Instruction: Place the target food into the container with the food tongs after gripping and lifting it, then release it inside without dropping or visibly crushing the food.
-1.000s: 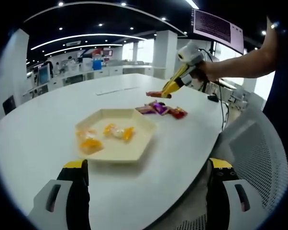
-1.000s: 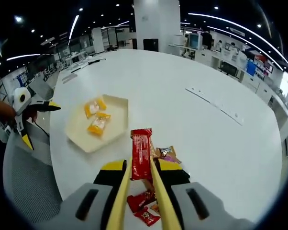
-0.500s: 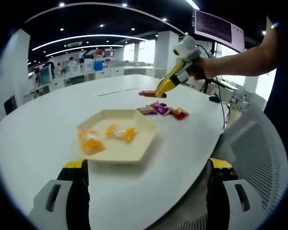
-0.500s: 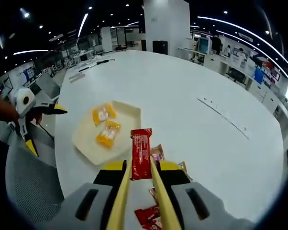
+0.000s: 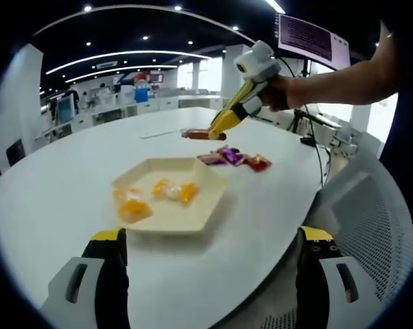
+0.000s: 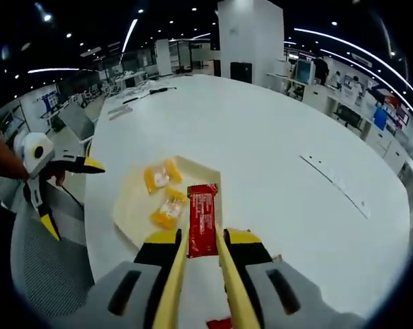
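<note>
A cream hexagonal tray (image 5: 201, 184) on the white table holds several yellow wrapped candies (image 5: 170, 189). My right gripper (image 5: 219, 131), held by a hand, hangs above the table just behind the tray. Its yellow tongs are shut on a red snack bar (image 5: 195, 133). In the right gripper view, the red snack bar (image 6: 202, 218) sits upright between the tongs of my right gripper (image 6: 202, 237), over the near edge of the tray (image 6: 134, 207). My left gripper (image 5: 213, 235) is low at the table's near edge, jaws wide apart and holding nothing. Left gripper (image 6: 69, 195) also appears beside the tray.
A small pile of wrapped snacks (image 5: 234, 157) in purple and red lies right of the tray. A red packet (image 6: 220, 322) shows under the right gripper. A mesh chair (image 5: 371, 226) stands at the table's right side. A cable (image 5: 315, 147) crosses the far table edge.
The right gripper has carried the red bar away from the snack pile and now holds it over the tray's edge. The left gripper has stayed put and open.
</note>
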The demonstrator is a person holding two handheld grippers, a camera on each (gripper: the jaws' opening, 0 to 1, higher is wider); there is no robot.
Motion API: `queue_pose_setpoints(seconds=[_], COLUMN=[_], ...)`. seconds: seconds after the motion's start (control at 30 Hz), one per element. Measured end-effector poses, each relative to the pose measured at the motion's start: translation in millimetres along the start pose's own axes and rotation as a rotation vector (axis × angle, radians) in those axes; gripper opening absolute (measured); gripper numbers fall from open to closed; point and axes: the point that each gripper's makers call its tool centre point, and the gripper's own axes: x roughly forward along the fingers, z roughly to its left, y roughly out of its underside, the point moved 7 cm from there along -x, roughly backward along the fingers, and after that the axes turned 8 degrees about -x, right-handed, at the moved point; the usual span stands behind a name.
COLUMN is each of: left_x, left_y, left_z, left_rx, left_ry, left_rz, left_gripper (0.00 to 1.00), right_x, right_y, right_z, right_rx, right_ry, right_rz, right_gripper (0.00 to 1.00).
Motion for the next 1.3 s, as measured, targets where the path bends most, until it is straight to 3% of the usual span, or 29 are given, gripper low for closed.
queue_pose_setpoints(seconds=[0.53,0.8,0.9,1.3], left_x=[0.1,-0.1,0.0,-0.2], left_y=[0.7,0.8,0.7,0.4], left_z=[0.5,2.6,2.2,1.8], left_rx=[0.016,0.009,0.011,0.01], left_ry=[-0.009,-0.016,-0.014,-0.011], left_rz=[0.008,0.007,0.007,0.006], left_gripper=[0.99,0.99,0.99,0.99], right_x=[29.7,39.1,41.7,34.7], right_y=[-40.8,-41.2,-39.4,-41.4], right_z=[-3.0,-5.4,-8.5,-5.8], right_rx=[-0.005,-0.011,0.023,0.013], right_ry=[-0.007,0.004,0.01,0.012], right_rz=[-0.042,-0.045,-0.058,-0.074], right_gripper=[0.23,0.24,0.25,0.24])
